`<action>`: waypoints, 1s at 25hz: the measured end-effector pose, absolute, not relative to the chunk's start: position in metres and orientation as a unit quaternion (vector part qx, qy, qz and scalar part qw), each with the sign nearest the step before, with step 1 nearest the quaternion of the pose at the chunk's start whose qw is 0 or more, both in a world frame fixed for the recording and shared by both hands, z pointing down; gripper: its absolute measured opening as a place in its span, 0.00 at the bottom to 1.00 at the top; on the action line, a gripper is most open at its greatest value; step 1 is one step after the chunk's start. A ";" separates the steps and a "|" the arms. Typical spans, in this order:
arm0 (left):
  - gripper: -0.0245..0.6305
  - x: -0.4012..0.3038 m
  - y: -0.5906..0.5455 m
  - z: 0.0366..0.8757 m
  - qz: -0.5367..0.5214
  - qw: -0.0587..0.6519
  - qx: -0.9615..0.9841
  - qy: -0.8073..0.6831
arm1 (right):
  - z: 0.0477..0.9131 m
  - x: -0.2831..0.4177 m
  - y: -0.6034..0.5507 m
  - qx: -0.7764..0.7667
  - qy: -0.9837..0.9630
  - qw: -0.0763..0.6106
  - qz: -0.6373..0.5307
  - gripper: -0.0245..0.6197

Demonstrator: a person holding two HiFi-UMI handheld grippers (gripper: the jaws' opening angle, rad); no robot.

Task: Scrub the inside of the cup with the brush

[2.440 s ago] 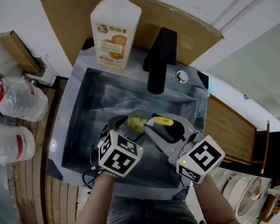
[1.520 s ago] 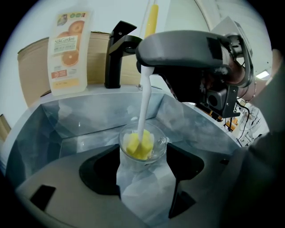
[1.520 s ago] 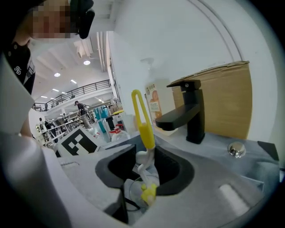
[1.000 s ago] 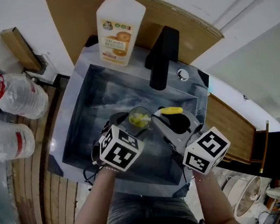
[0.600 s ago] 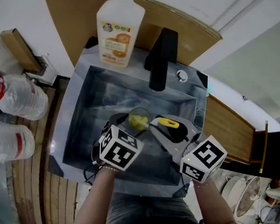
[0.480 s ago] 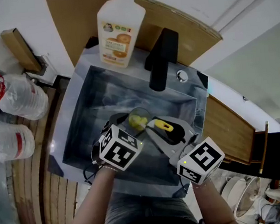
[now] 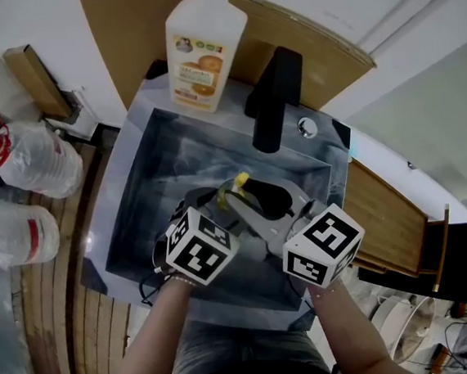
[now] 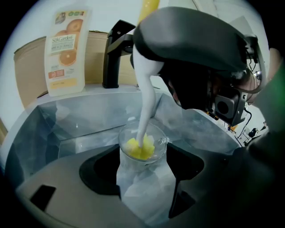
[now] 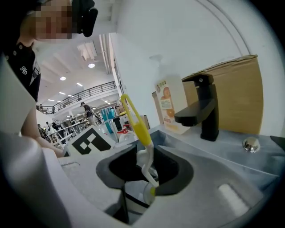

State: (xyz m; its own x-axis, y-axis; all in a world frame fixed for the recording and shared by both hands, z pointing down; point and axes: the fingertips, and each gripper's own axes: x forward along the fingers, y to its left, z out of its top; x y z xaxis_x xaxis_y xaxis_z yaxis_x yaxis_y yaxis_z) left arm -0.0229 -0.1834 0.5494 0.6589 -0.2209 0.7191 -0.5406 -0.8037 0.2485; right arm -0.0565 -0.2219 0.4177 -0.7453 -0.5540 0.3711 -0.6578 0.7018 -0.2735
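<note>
A clear glass cup stands low in the steel sink, and my left gripper is shut on it, one jaw on each side. The cup shows just past the left marker cube in the head view. A brush with a white and yellow handle reaches down into it, its yellow sponge head at the cup's bottom. My right gripper is shut on the brush handle, close over the cup on the right. The handle's yellow end sticks up.
A black faucet rises behind the sink, with an orange-label soap bottle to its left on the rim. Two plastic water bottles lie on the wooden slats at the left. A cardboard sheet leans behind.
My right gripper has shifted left, closer over the cup, and the brush handle has swung more upright. The left gripper and the cup have stayed where they were.
</note>
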 end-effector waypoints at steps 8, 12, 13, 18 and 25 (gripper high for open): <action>0.56 -0.024 -0.183 0.550 0.354 0.226 0.882 -0.213 | 0.419 -0.029 -0.243 0.366 -0.892 0.105 0.243 0.22; 0.56 -0.024 -0.183 0.549 0.353 0.227 0.882 -0.213 | 0.417 -0.017 -0.240 0.371 -0.888 0.105 0.252 0.22; 0.56 -0.024 -0.183 0.549 0.353 0.228 0.882 -0.214 | 0.416 -0.016 -0.237 0.371 -0.888 0.108 0.250 0.22; 0.56 -0.024 -0.184 0.549 0.353 0.227 0.882 -0.216 | 0.413 -0.009 -0.223 0.371 -0.888 0.125 0.240 0.22; 0.56 -0.024 -0.184 0.549 0.351 0.226 0.882 -0.218 | 0.405 -0.001 -0.203 0.375 -0.885 0.130 0.241 0.22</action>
State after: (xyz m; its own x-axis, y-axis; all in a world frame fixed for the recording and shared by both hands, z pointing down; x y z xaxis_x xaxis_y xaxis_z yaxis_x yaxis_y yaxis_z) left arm -0.0235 -0.1838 0.5489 0.6586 -0.2262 0.7177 -0.5429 -0.8033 0.2451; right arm -0.0013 -0.2028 0.4051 -0.6846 -0.6020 0.4110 -0.7273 0.6017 -0.3301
